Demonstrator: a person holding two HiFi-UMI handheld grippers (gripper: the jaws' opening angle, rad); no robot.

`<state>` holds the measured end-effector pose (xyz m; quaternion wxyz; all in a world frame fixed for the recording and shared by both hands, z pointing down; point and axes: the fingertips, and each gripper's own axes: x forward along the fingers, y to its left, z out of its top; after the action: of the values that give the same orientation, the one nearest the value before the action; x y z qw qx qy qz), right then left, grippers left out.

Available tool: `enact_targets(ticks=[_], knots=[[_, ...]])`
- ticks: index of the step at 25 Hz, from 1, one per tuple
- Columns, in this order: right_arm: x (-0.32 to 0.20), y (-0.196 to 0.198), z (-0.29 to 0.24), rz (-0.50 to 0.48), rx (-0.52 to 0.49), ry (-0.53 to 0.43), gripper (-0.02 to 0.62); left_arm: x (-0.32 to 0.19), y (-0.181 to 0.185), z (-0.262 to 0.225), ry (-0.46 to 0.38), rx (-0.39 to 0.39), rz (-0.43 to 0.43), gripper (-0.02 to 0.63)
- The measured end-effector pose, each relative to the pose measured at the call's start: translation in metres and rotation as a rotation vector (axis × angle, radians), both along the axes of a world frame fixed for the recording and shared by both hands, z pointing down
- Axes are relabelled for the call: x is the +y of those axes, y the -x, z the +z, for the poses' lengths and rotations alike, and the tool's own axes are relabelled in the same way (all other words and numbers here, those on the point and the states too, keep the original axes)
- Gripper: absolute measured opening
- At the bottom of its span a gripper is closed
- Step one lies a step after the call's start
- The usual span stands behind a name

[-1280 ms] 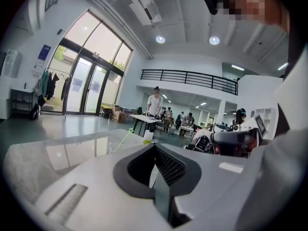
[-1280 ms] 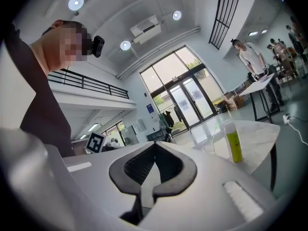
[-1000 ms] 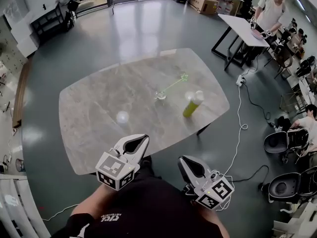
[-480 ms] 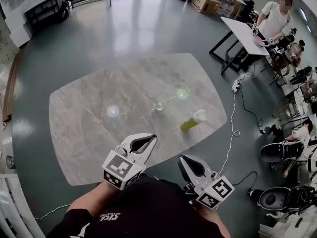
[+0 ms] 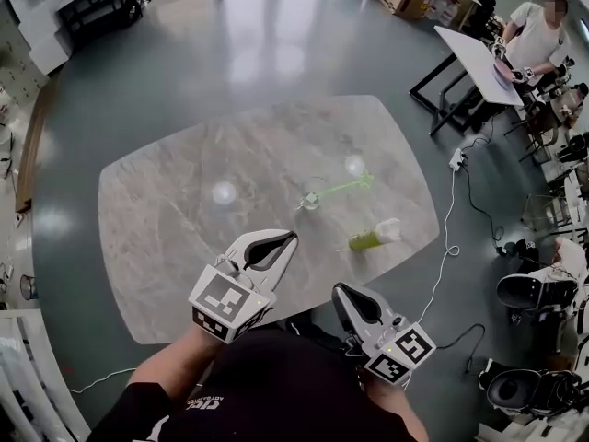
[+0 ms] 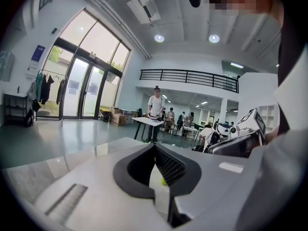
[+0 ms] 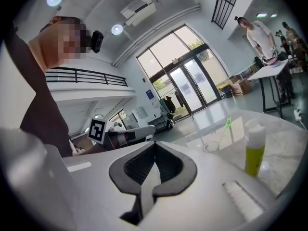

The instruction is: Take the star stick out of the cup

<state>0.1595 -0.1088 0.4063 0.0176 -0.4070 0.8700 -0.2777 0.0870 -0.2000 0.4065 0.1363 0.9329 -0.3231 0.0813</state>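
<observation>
A clear glass cup [image 5: 311,201] stands near the middle of the marble table [image 5: 166,210]. A thin green star stick [image 5: 342,190] leans out of it to the right, its star [image 5: 365,180] hanging over the tabletop. The right gripper view shows the cup [image 7: 210,147] and the stick [image 7: 224,133] ahead and to the right. My left gripper [image 5: 287,239] is shut and empty over the table's near edge, short of the cup. My right gripper [image 5: 339,291] is shut and empty, low by my body, off the table.
A yellow-green bottle [image 5: 373,238] with a white cap stands right of the cup, near the table's right edge. Beyond the table, at the back right, a person stands at a white table [image 5: 479,53]. A cable [image 5: 453,238] and chairs [image 5: 529,288] lie on the floor to the right.
The head view has swung, so the table sits differently in frame. My left gripper has risen a little toward the table's near edge. The cup and stick stand as before.
</observation>
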Motion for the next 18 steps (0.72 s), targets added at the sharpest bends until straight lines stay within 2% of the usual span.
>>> enact_targets(ticks=[4, 7, 9, 15, 18], knots=[[-0.013, -0.004, 0.003, -0.029, -0.013, -0.007, 0.011, -0.019, -0.013, 0.002, -0.021, -0.024, -0.003, 0.003], [-0.021, -0.014, 0.013, -0.023, -0.045, 0.021, 0.011, -0.033, -0.028, 0.006, 0.003, -0.009, 0.012, 0.006], [-0.025, -0.020, 0.018, -0.023, -0.056, 0.033, 0.011, -0.042, -0.036, 0.009, 0.013, -0.007, 0.021, 0.037], [-0.035, -0.031, 0.031, -0.024, -0.089, 0.060, 0.011, -0.067, -0.061, 0.025, -0.013, -0.082, 0.048, 0.098], [-0.038, -0.032, 0.042, -0.030, -0.102, 0.085, 0.011, -0.080, -0.069, 0.039, 0.007, -0.084, 0.055, 0.129]])
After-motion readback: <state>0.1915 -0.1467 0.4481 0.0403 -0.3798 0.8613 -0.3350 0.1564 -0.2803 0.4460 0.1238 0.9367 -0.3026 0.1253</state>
